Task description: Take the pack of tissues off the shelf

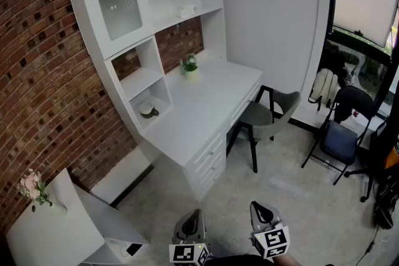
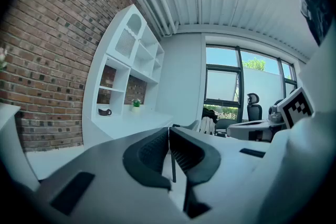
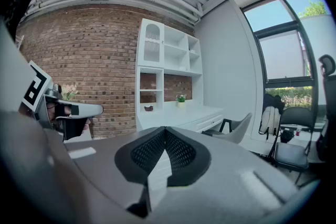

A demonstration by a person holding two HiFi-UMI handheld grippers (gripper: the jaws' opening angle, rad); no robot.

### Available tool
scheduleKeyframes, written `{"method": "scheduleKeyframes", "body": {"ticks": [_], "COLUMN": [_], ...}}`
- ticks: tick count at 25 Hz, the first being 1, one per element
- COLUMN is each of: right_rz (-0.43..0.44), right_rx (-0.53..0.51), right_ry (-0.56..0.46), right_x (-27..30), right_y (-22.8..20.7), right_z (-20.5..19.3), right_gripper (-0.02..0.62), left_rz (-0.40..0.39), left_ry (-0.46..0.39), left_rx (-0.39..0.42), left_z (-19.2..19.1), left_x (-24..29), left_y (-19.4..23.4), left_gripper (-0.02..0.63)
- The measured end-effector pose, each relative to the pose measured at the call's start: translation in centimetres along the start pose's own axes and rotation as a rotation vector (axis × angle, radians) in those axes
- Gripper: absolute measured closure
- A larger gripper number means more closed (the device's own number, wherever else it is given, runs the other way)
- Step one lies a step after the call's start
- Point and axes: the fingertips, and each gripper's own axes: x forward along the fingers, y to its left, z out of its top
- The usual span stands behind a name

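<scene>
- Both tongs are pressed fully together and empty: left tongs (image 1: 193, 216) and right tongs (image 1: 258, 207), side by side, well apart from the worktop (image 1: 206, 106).
- Pack of tissues (image 1: 186, 10) lies on the white shelf (image 1: 203, 11) above the worktop.

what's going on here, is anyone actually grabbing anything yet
Not yet. A person stands well back from the white shelf unit, holding a gripper in each hand. The left gripper and the right gripper are both shut with nothing between the jaws, held low and aimed roughly toward the desk. The pack of tissues, which looks to be the white item on an upper open shelf, sits untouched and far from both grippers.
</scene>
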Motion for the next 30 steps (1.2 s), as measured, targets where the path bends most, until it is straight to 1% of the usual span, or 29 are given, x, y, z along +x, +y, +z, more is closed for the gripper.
{"method": "scheduleKeyframes", "body": {"ticks": [4,8,11,14,17,25,30], "right_rz": [-0.032,-0.049,-0.054,-0.067,-0.076,-0.115,-0.136], "right_rx": [-0.001,0.006,-0.004,0.008,0.020,0.034,0.035], "right_ry": [-0.025,-0.026,-0.013,-0.021,-0.033,-0.027,-0.025], "right_x": [1.6,2.8,3.4,3.8,4.2,4.1,4.0], "right_y": [1.2,2.7,3.5,4.1,4.7,6.4,6.3], "right_z": [0.6,0.7,0.6,0.7,0.8,0.3,0.2], "right_gripper": [0.591,0.591,0.591,0.591,0.591,0.591,0.591], "left_rz": [-0.009,-0.004,-0.039,-0.066,-0.070,-0.101,-0.122], "left_ry": [-0.003,0.019,0.019,0.018,0.022,0.040,0.041], "left_rx": [0.025,0.033,0.035,0.039,0.031,0.024,0.025], "left_z": [0.2,0.0,0.2,0.2,0.0,-0.6,-0.6], "left_x": [0.1,0.2,0.2,0.1,0.0,-0.5,-0.1], "left_y": [2.6,4.6,4.9,5.5,6.4,8.0,8.0], "left_gripper": [0.594,0.594,0.594,0.594,0.594,0.594,0.594]}}
